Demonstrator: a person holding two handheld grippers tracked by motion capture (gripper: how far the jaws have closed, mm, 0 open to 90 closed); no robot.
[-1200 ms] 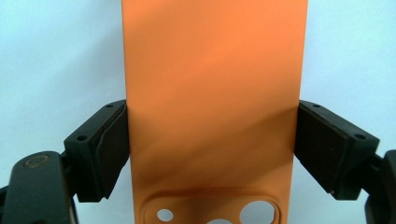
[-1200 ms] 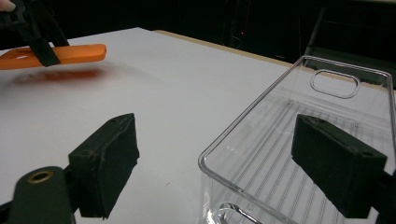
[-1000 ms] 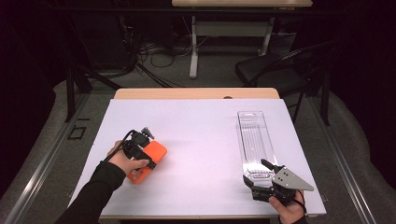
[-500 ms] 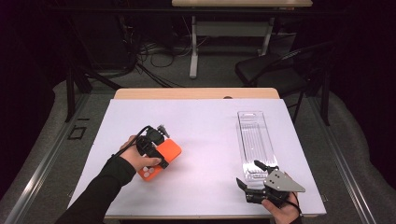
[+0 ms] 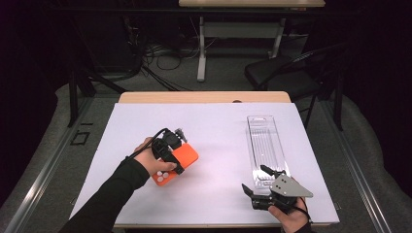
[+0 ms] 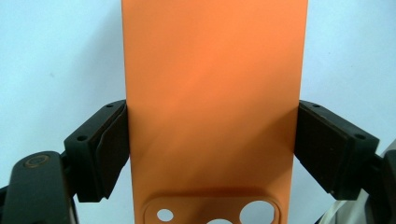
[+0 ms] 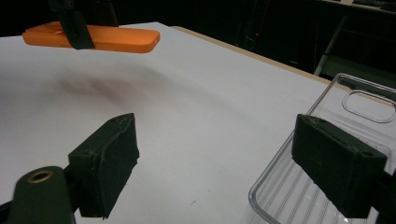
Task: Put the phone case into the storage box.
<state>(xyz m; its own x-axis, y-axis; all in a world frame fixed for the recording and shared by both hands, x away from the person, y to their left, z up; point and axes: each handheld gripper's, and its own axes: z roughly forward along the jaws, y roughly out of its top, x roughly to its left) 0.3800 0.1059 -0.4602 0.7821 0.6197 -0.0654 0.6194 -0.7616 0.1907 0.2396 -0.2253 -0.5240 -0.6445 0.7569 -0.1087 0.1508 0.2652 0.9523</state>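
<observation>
In the high view, the left gripper clamps a flat orange plastic phone case across its width and holds it above the white table, left of centre. A clear ribbed plastic tray lies at the right side, its long axis running away from the person. The right gripper hovers at the tray's near end, jaws spread and empty, so the right hand is much the nearer to the tray; the orange case is well apart from it, across the table to the left.

In the left gripper view, both black pads press the case's long edges, with the camera cut-outs at the near end.

In the right gripper view, the open jaws frame bare table, the tray's near corner lies just beside the right-hand jaw, and the orange case hangs level above its shadow, far off to the left.
</observation>
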